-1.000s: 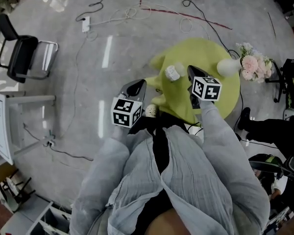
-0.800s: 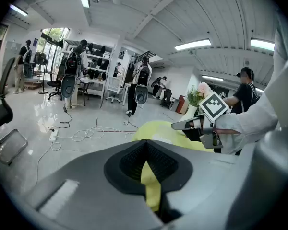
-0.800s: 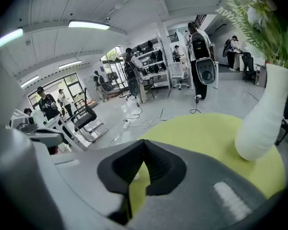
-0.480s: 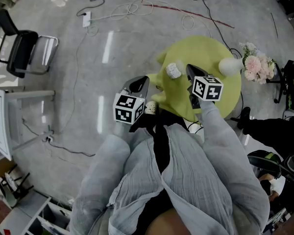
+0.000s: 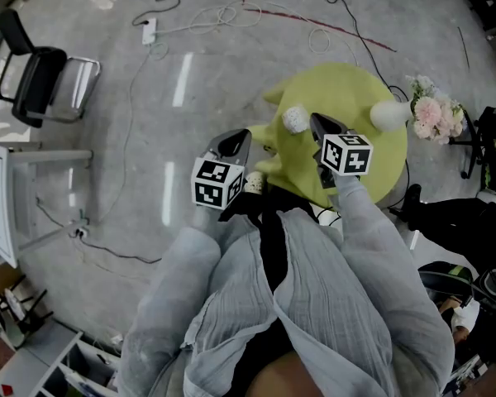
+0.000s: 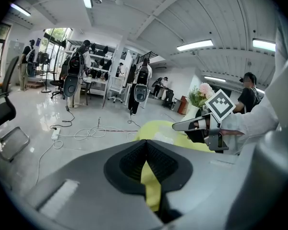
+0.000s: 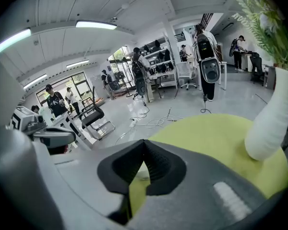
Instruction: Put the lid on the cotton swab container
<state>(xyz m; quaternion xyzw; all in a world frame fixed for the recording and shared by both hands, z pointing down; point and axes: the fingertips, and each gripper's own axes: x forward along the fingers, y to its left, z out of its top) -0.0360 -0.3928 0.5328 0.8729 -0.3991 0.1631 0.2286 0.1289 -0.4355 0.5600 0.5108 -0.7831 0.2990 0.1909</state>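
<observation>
A small white round container [image 5: 295,120] stands on the yellow-green cloth of a round table [image 5: 351,89], near its left side. Whether a lid is on it I cannot tell. My right gripper [image 5: 315,120] hovers just right of the container, jaws shut and holding nothing. In the right gripper view its tips [image 7: 144,143] meet, and a bit of the white container [image 7: 140,173] shows through the gap below them. My left gripper [image 5: 240,136] hangs off the table's left edge over the floor, shut and holding nothing; its tips [image 6: 146,143] touch.
A white vase [image 5: 387,114] with pink flowers [image 5: 434,112] stands at the table's right edge. A small pale round thing [image 5: 254,184] lies by the left gripper's marker cube. Cables [image 5: 223,15] cross the floor, and a black chair [image 5: 41,81] stands far left.
The right gripper has edged up and left, closer to the white container. The left gripper has stayed about where it was.
</observation>
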